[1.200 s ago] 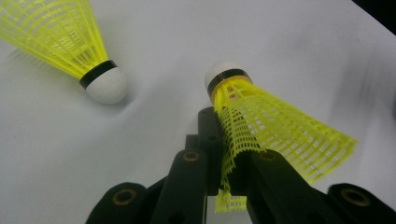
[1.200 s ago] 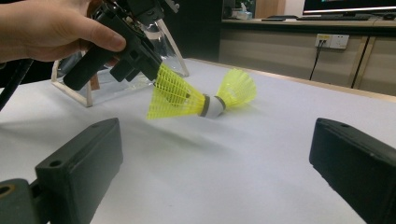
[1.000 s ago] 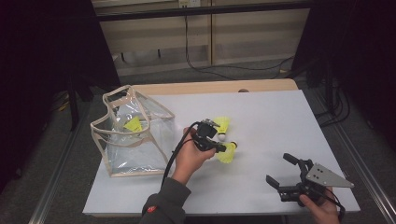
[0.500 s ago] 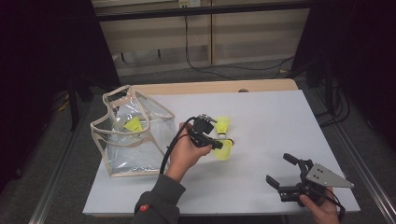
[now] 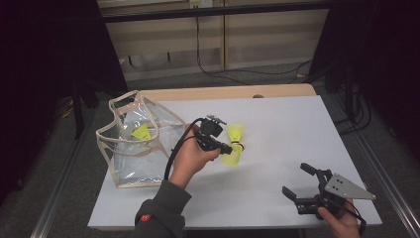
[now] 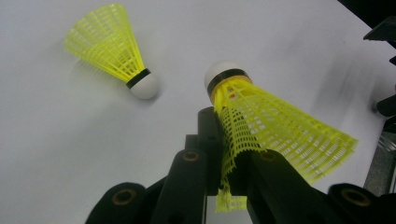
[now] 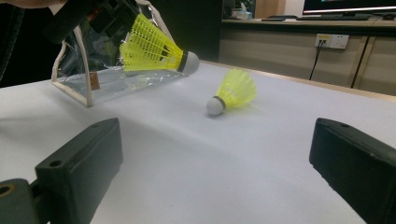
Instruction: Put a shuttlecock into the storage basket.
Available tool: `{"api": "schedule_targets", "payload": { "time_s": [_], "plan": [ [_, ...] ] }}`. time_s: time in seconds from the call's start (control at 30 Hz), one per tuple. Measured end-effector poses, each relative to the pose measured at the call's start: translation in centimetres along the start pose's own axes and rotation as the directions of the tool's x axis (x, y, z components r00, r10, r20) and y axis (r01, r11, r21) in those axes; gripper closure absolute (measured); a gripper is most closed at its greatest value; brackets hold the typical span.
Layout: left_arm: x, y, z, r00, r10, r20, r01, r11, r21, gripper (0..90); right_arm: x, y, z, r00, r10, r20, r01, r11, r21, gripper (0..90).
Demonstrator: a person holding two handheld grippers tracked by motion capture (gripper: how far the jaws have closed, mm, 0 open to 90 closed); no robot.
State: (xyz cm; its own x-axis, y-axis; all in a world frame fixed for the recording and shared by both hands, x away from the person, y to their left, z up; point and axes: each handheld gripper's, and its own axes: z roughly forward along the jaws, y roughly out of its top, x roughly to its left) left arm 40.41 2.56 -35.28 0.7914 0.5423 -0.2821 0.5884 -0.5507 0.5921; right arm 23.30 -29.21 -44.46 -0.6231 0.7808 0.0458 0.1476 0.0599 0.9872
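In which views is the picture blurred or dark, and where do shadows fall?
High view: dark surroundings, bright table. Left gripper view: the held shuttlecock is sharp, with streaky blur at the right edge. Right gripper view: the near jaws are soft, and the lying shuttlecock casts a faint shadow.

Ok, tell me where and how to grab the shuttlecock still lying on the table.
Grip the loose shuttlecock by its mesh skirt near the black band, coming from above with the jaws either side. It lies on its side on the table, so the skirt flanks are exposed; the rounded white cork would likely slip. The right claw is open and free; the left claw already pinches another shuttlecock's skirt.
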Motion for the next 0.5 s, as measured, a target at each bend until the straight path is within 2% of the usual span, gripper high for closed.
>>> {"api": "schedule_targets", "payload": {
  "time_s": [0.27,0.5],
  "plan": [
    [0.2,0.5,-1.0,0.9999,-0.015,-0.005,0.015,0.9999,0.005,87.5,0.0,0.0,0.0,1.0,0.001,0.0,-0.001,1.0,0.001,2.8],
    [0.3,1.0,-2.2,0.9999,-0.008,-0.013,0.008,0.9999,0.011,87.5,0.0,0.0,0.0,1.0,-0.001,-0.001,0.001,1.0,0.0,2.8]
  ]
}}
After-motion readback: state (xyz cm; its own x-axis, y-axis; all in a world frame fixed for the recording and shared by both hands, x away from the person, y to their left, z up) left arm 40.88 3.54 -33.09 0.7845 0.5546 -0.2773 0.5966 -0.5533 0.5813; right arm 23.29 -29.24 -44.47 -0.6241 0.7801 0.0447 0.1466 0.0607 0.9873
